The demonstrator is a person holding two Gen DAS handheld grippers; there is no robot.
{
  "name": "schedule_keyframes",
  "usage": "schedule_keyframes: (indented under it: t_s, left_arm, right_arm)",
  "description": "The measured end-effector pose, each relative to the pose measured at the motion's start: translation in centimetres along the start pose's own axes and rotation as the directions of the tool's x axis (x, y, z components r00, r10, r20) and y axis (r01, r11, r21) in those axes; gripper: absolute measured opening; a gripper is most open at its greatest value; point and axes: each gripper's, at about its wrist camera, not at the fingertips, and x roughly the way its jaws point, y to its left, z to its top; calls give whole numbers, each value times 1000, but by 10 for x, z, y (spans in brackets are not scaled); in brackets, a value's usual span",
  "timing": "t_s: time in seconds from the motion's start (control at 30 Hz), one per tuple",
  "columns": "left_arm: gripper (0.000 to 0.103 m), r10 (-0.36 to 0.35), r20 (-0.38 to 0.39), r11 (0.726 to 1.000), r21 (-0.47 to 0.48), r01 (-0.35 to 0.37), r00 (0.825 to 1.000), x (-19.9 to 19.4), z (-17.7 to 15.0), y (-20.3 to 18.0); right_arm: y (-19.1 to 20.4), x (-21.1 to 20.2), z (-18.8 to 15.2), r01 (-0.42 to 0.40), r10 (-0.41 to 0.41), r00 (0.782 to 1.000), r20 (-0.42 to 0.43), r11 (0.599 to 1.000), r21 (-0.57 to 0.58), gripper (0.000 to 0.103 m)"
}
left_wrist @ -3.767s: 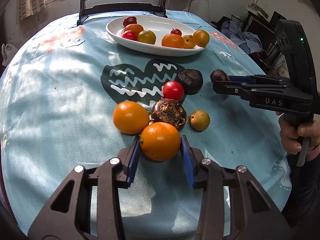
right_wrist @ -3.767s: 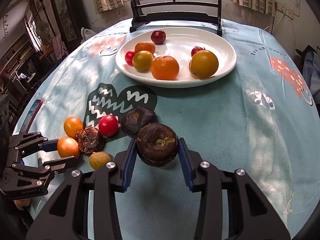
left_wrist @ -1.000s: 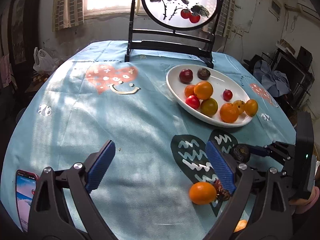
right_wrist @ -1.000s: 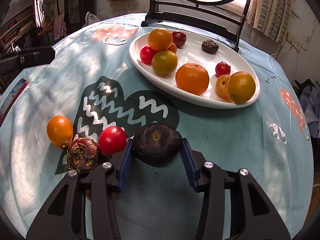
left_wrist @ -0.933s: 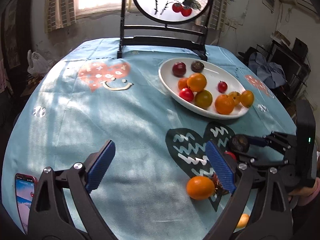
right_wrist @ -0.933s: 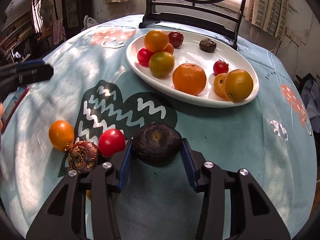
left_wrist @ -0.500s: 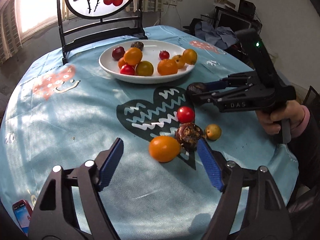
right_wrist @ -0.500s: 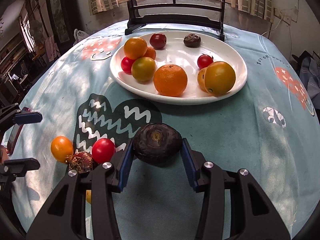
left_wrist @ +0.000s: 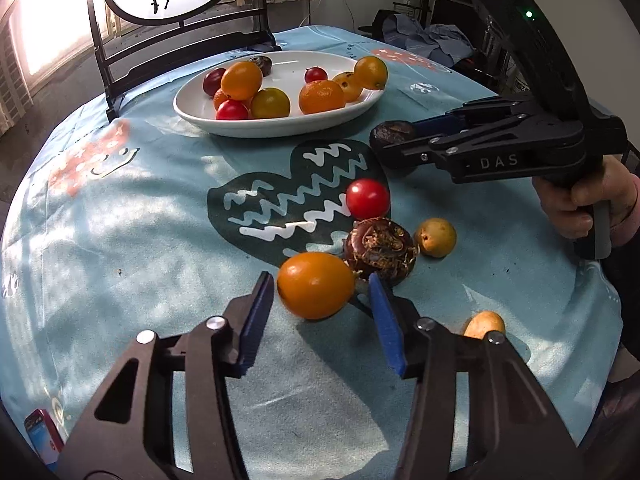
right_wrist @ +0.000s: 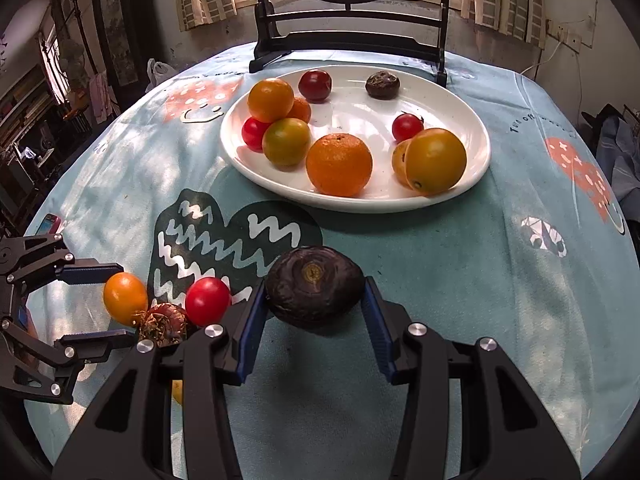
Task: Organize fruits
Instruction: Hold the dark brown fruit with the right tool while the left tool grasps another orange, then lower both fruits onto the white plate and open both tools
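My left gripper point(left_wrist: 322, 312) is open, its blue pads either side of an orange fruit point(left_wrist: 315, 290) on the cloth, with small gaps. A brown scaly fruit point(left_wrist: 380, 250), a red tomato point(left_wrist: 367, 199) and two small yellow fruits point(left_wrist: 436, 237) lie beside it. My right gripper point(right_wrist: 316, 320) is shut on a dark wrinkled fruit point(right_wrist: 315, 286) and holds it above the cloth, short of the white plate point(right_wrist: 476, 160). The plate point(left_wrist: 192, 114) holds several fruits.
A black-framed round screen point(right_wrist: 352, 20) stands behind the plate. A phone point(right_wrist: 50, 224) lies near the table's left edge, also seen in the left wrist view point(left_wrist: 42, 438). The round table has a blue patterned cloth point(right_wrist: 500, 280). A hand point(left_wrist: 580, 204) holds the right gripper.
My left gripper has swung back from the plate side, come down and narrowed around the orange fruit. My right gripper holds the dark fruit, slightly nearer the plate.
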Motion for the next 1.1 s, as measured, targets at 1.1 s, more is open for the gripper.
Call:
schedule_keyframes:
  t_s: [1.1]
  left_arm:
    - [41,95,170,978,-197,-61,981,13,134,29]
  right_arm:
    - [-43,-23,41,-28,-39,942,332,980,196,47]
